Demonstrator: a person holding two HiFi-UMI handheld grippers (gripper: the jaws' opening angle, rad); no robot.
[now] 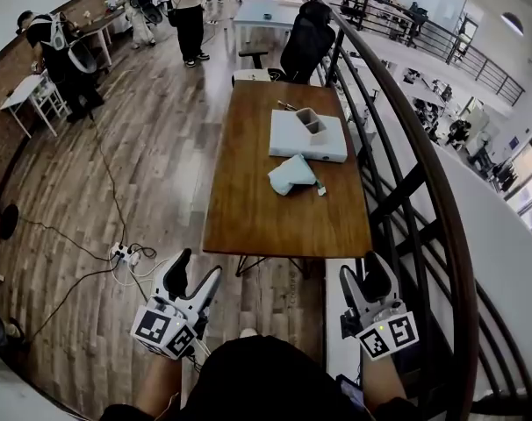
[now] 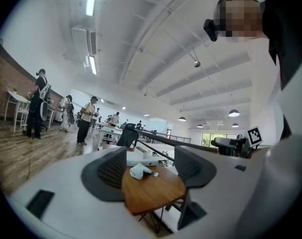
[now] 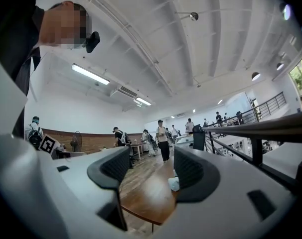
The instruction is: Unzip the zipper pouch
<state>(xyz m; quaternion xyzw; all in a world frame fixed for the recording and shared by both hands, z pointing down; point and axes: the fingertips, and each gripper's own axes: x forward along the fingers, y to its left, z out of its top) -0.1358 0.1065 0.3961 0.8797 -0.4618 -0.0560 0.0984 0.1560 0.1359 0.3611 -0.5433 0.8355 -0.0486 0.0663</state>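
Zipper pouch (image 1: 293, 174) lies on surface (image 1: 248, 222), at 12 o'clock, well apart from left gripper (image 1: 197, 267) and right gripper (image 1: 363, 271). Both grippers stand wide and empty.

We count one worktop (image 1: 248, 209) ahead of the fingers, carrying one zipper pouch (image 1: 293, 174), one white box (image 1: 288, 139) and one grey holder (image 1: 312, 125). One black chair (image 1: 305, 38) stands beyond. Two grippers: left gripper (image 1: 198, 266), right gripper (image 1: 361, 274). Three people (image 1: 189, 20) stand clearly far off. One power strip (image 1: 123, 254) lies left of the left fingers.
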